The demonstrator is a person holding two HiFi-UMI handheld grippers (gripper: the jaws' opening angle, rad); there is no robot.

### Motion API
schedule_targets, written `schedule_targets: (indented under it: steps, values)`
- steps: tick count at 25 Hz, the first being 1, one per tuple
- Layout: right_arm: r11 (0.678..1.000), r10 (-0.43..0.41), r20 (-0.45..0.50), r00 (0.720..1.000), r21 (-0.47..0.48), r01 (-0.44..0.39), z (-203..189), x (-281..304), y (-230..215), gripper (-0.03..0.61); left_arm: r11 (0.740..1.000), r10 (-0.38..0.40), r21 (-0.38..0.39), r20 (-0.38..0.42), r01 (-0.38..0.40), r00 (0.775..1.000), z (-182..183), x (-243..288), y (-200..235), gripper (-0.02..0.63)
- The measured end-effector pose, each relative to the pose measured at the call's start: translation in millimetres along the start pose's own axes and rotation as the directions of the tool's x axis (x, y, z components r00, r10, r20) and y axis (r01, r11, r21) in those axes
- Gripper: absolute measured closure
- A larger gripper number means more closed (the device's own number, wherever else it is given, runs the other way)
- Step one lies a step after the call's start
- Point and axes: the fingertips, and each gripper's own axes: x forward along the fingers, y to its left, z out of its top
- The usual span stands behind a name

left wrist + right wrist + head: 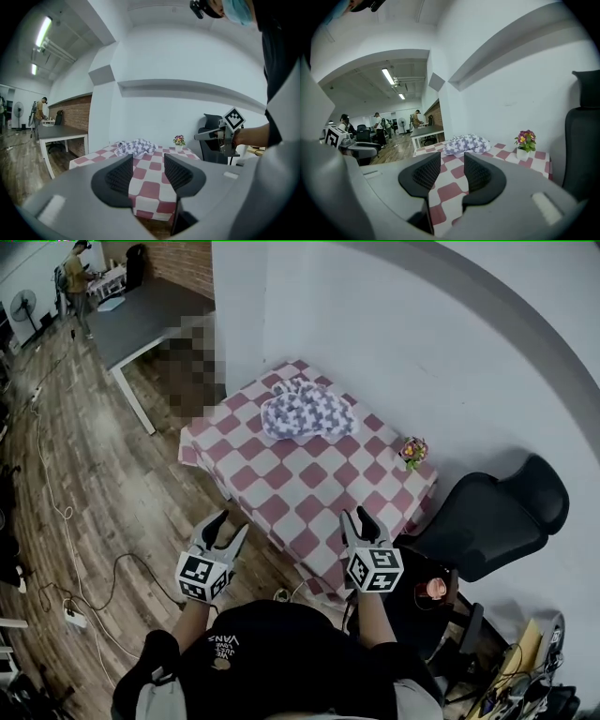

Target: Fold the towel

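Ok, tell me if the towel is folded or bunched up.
Bunched up: the towel lies in a rumpled heap on the far part of the checkered table, showing no flat layers.

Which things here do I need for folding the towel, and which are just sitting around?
For the job:
- towel, crumpled at the far side of the checkered table
- left hand-held gripper, open, empty
- right hand-held gripper, open, empty

Lying about:
- flower pot
- black chair
- grey desk
- floor cables
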Motion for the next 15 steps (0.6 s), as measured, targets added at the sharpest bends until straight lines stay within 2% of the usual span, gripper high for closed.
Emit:
schedule_targets:
  steps: [9, 15]
  values:
    - [0.999, 0.016, 0.003, 1.0, -0.035, -0.016, 24, 43, -26, 0.434, 0.999, 0.034, -0.004, -0.018, -0.034, 0.999, 6, 38, 19, 0.432]
    - [0.999, -0.03, -0.008, 1.0, -0.03, 0.03, 36, 78, -38, 0.434, 1.0, -0.015, -0.014, -0.042, 0.015, 0.999, 9, 89, 54, 0.432]
